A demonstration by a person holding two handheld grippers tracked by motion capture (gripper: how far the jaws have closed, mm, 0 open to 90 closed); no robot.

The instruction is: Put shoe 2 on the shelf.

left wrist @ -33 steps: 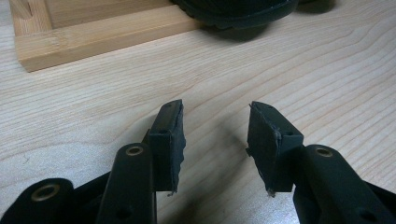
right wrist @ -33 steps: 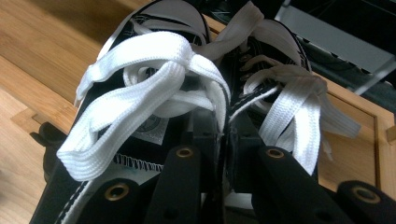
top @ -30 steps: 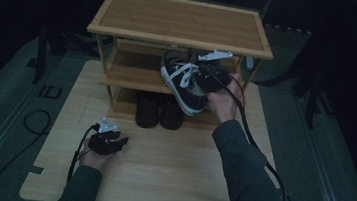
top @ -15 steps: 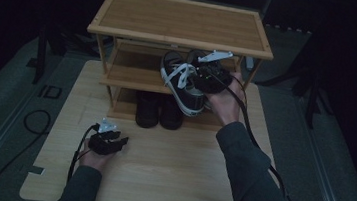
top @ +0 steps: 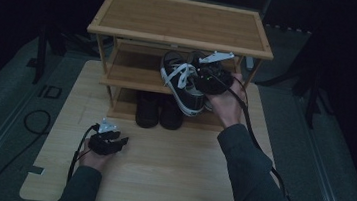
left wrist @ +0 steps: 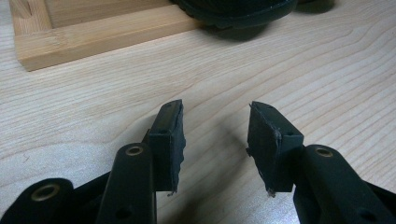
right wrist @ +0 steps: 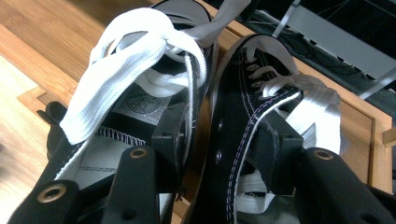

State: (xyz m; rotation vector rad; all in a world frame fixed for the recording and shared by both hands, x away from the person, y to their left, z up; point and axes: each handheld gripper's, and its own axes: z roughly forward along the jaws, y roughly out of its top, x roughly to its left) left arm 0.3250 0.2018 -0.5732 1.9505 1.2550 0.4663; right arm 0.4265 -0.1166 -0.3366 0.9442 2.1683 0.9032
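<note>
Black canvas sneakers [top: 188,84], laced white, sat on the rack's [top: 182,18] middle shelf, toes toward the person. Right gripper [right wrist: 219,135]: jaws just opened, straddling both inner walls (pads slack). Left gripper [left wrist: 215,140]: spread, empty, on the table [top: 174,170], farther off.

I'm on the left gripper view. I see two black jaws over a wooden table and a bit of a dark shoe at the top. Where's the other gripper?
Observer: The right gripper is up at the front of the rack's middle shelf, at a pair of black sneakers with white laces.
Operator: Is it squeezing them?
Observer: Its jaws have just been opening. The two sneakers' inner sides stand between them, with one jaw inside each shoe.
Operator: What's the dark shoe near my jaws?
Observer: It's one of a dark pair on the rack's bottom shelf, below the sneakers.
</note>
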